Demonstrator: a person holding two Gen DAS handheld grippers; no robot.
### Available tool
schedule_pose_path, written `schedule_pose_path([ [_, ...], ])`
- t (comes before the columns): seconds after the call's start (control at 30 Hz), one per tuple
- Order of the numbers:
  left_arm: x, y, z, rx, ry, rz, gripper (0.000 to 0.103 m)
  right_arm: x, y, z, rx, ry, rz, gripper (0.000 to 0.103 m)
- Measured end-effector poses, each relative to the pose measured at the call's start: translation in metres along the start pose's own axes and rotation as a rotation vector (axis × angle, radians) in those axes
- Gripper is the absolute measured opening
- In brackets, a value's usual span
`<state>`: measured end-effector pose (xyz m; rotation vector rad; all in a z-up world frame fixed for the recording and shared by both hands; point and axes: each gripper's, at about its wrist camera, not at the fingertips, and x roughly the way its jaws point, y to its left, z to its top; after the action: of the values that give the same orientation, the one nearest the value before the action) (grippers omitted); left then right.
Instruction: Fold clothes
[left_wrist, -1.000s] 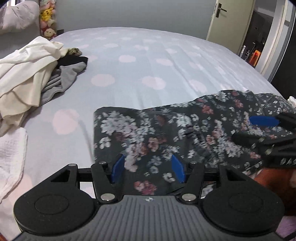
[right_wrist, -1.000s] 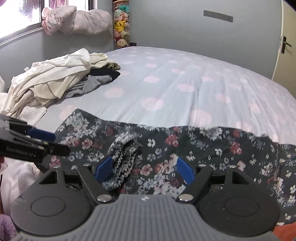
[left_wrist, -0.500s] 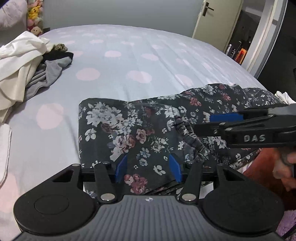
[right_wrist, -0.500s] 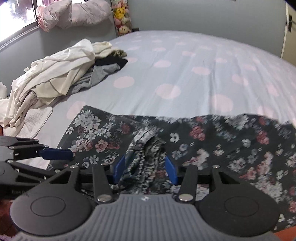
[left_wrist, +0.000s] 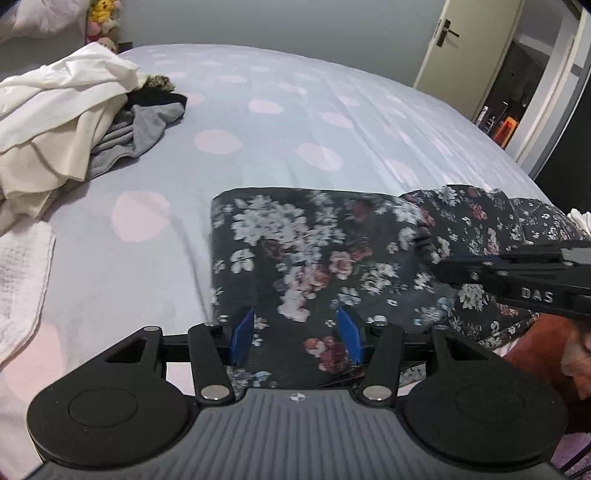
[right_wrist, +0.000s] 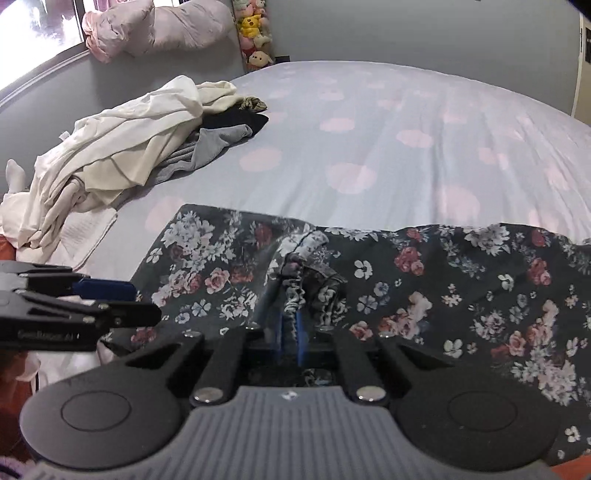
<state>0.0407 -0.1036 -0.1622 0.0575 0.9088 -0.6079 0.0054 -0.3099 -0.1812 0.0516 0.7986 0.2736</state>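
Bed, near edge: floral garment spread; right tongs pinch bunched fabric, left tongs spread; best lift evenly, corners aligned

- Garment spread across near edge of bed, running off to the right.
- Left gripper over garment's near left part; right gripper to its right, at a bunched fold.
- Clothes pile far left on bed.
- Towel near left, before pile.
- Toys behind bed's far left corner.
- Door far right.
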Motion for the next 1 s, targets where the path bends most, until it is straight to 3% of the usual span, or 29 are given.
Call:
schedule_pose_path([
  [0.13, 0.009, 0.005, -0.003, -0.013, 0.039, 0.017, 0.049, 0.024, -0.011, -0.011, 0.067, 0.08, 0.019, 0.008],
  [0.23, 0.012, 0.007, -0.005, -0.014, 0.047, 0.019, 0.048, 0.027, -0.012, -0.013, 0.066, 0.091, 0.016, 0.01],
  [0.27, 0.013, 0.007, -0.006, -0.014, 0.049, 0.019, 0.048, 0.025, -0.011, -0.011, 0.057, 0.094, 0.015, 0.014],
  [0.37, 0.014, 0.009, -0.008, -0.016, 0.053, 0.019, 0.048, 0.017, -0.016, -0.005, 0.073, 0.067, 0.005, 0.042],
  [0.4, 0.015, 0.009, -0.008, -0.016, 0.055, 0.019, 0.048, 0.015, -0.019, -0.003, 0.084, 0.054, 0.004, 0.045],
  [0.6, 0.018, 0.012, -0.012, -0.021, 0.062, 0.018, 0.048, 0.034, -0.033, 0.015, 0.153, 0.083, 0.025, 0.045],
  [0.87, 0.019, 0.012, -0.011, -0.027, 0.064, 0.011, 0.048, 0.063, -0.04, 0.01, 0.218, 0.145, 0.085, 0.045],
  [0.93, 0.019, 0.013, -0.011, -0.031, 0.063, 0.007, 0.048, 0.063, -0.04, 0.01, 0.218, 0.148, 0.082, 0.039],
  [0.97, 0.019, 0.013, -0.011, -0.032, 0.062, 0.006, 0.048, 0.062, -0.038, 0.009, 0.211, 0.146, 0.085, 0.03],
  [1.0, 0.019, 0.013, -0.011, -0.033, 0.062, 0.006, 0.048, 0.062, -0.037, 0.009, 0.204, 0.144, 0.089, 0.027],
])
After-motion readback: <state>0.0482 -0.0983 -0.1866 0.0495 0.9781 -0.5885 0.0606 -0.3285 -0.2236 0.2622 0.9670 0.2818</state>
